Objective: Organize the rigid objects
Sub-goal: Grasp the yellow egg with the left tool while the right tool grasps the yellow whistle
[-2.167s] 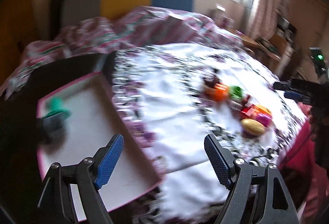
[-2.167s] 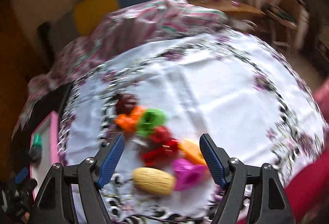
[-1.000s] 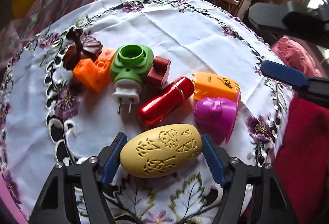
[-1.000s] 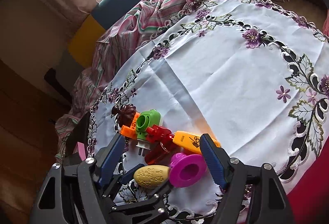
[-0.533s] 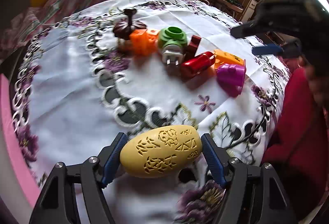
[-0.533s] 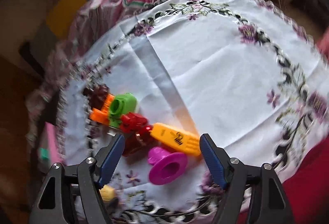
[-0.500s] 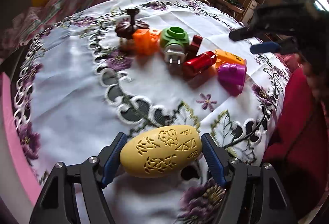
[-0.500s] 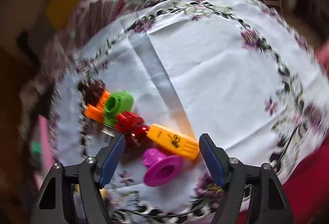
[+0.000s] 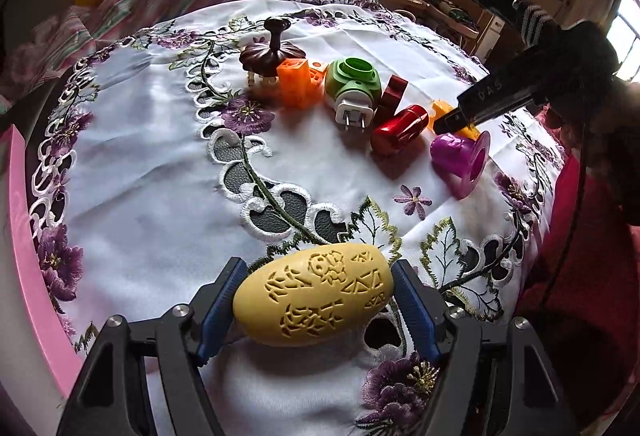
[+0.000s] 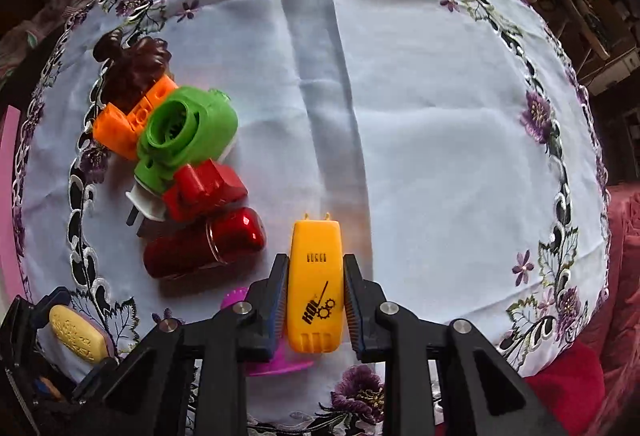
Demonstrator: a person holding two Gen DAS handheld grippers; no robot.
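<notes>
Left wrist view: our left gripper [image 9: 314,296] clamps the yellow carved oval [image 9: 312,294] above the embroidered tablecloth [image 9: 160,163], pink tray edge [image 9: 28,256] far left. On the cloth behind, left to right: brown knob lid [image 9: 274,51], orange block [image 9: 296,79], green plug adapter [image 9: 352,83], red cylinder [image 9: 400,129], purple flanged cup [image 9: 462,157]. Right wrist view: our right gripper [image 10: 315,294] has just closed on the orange-yellow KOL case [image 10: 316,280], which lies on the cloth.
</notes>
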